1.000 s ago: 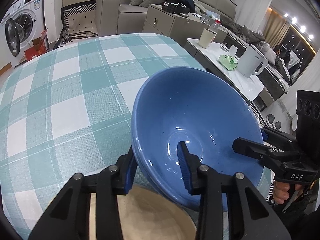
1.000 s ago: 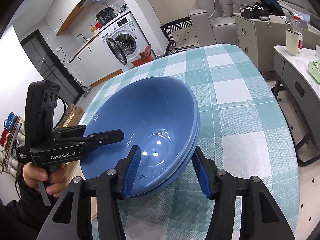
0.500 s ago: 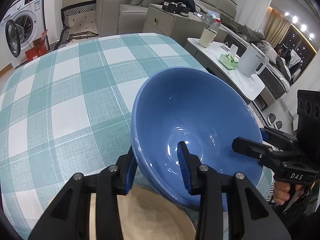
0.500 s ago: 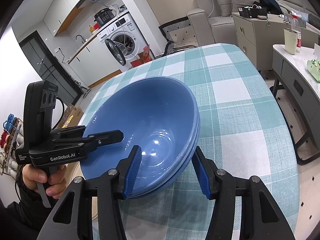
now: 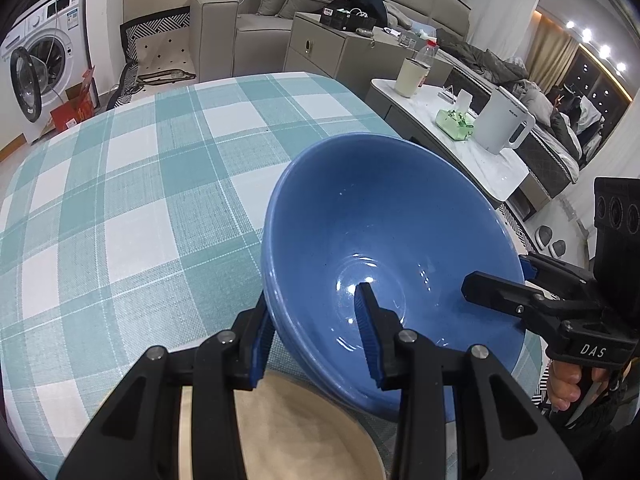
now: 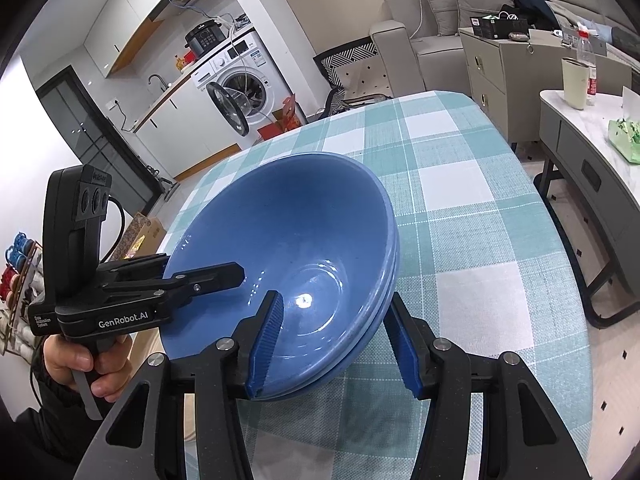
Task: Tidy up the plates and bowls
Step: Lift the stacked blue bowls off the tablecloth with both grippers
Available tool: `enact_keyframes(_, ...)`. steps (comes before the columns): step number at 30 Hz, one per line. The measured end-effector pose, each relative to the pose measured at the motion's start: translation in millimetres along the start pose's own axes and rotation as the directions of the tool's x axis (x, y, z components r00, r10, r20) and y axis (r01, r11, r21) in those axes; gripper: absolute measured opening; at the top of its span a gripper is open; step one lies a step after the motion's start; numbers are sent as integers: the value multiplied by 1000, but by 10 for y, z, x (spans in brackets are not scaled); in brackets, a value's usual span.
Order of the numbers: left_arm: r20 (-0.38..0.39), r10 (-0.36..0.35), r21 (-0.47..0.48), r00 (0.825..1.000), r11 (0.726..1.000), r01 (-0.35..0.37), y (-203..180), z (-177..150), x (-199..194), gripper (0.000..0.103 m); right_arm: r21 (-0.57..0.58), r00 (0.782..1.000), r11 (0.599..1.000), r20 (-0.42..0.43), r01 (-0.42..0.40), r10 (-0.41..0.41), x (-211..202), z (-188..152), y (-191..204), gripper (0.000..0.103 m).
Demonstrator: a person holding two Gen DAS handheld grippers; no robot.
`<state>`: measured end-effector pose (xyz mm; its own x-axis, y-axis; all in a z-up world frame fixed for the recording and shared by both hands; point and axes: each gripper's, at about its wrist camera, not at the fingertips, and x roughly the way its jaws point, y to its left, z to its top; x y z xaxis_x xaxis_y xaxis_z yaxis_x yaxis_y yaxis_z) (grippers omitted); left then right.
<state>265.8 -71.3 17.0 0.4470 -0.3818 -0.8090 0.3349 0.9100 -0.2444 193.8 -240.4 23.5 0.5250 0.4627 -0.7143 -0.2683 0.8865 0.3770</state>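
A stack of blue bowls (image 5: 384, 240) sits tilted over the teal checked tablecloth (image 5: 120, 200); it also shows in the right wrist view (image 6: 288, 248). My left gripper (image 5: 316, 340) straddles the near rim, one finger inside and one outside, with a gap at the rim. My right gripper (image 6: 336, 344) straddles the opposite rim the same way, pads apart from the bowl wall. A beige plate (image 5: 288, 432) lies under the left gripper, partly hidden by it.
The table edge drops off to the right (image 6: 560, 280). A white side table (image 5: 460, 140) with a kettle and cup stands beyond. A sofa and a cabinet are behind; a washing machine (image 6: 240, 84) is at the far left.
Almost nothing has moved. Both grippers stay at the rims of the blue bowls; the view shifts only slightly.
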Motion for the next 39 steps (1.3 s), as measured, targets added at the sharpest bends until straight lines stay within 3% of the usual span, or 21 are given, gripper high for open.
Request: enact_keyframes(39, 116, 77, -20, 990, 997, -75, -76, -259, -732, 37, -108, 996, 994, 77, -34, 42, -386, -57, 494, 54)
